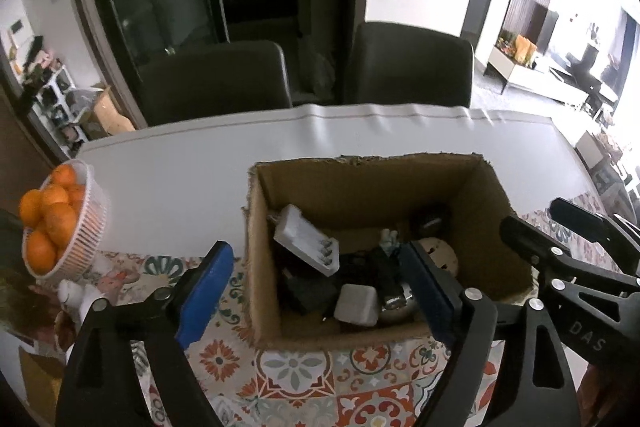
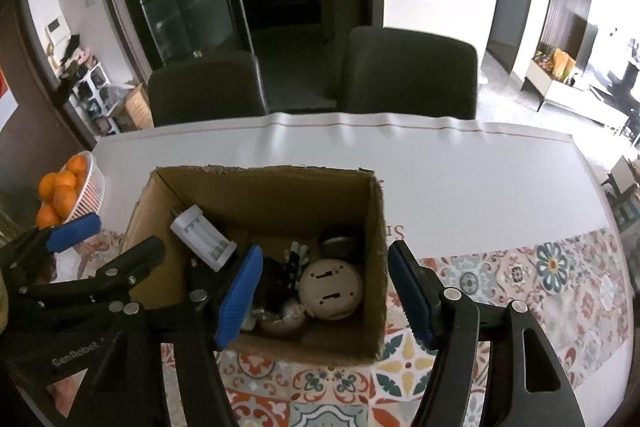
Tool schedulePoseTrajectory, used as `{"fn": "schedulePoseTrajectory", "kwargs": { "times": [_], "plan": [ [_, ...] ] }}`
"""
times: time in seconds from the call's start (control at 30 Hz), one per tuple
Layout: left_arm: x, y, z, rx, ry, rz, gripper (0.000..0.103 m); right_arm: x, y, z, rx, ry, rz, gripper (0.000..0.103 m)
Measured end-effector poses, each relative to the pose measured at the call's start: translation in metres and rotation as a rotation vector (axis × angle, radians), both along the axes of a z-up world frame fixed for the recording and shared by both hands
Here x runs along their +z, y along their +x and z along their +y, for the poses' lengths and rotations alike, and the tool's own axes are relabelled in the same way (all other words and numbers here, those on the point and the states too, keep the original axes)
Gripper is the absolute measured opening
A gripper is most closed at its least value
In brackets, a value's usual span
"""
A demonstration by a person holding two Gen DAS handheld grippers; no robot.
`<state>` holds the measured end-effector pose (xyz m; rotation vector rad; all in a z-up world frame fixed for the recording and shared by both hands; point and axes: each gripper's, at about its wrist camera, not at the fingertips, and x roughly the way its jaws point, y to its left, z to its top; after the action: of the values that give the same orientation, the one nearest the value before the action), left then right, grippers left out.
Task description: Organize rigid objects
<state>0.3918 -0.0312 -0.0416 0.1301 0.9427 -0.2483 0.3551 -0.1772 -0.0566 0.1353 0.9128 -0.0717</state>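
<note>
On the left I see a white basket (image 1: 86, 227) with oranges (image 1: 52, 215) on the table (image 1: 168, 179). My left gripper (image 1: 316, 291) stands open, nothing between its blue pads. In the middle the cardboard box (image 2: 376, 267) holds a white battery charger (image 2: 202, 237), a white adapter (image 1: 356, 305) and a round beige disc (image 2: 331, 287). My right gripper (image 2: 324, 291) is open too, at the box's right wall, holding nothing.

Cardboard box (image 1: 472, 211) open-topped; orange basket (image 1: 86, 227) crowds left.
</note>
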Motion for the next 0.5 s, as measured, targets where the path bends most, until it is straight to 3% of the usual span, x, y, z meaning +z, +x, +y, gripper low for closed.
{"fn": "schedulePoseTrajectory", "kwargs": {
  "times": [0.5],
  "plan": [
    [0.069, -0.085, 0.026, 0.055, -0.042, -0.196, 0.096, 0.067, -0.091, 0.014, -0.036, -0.065, -0.227, 0.077]
  ]
}}
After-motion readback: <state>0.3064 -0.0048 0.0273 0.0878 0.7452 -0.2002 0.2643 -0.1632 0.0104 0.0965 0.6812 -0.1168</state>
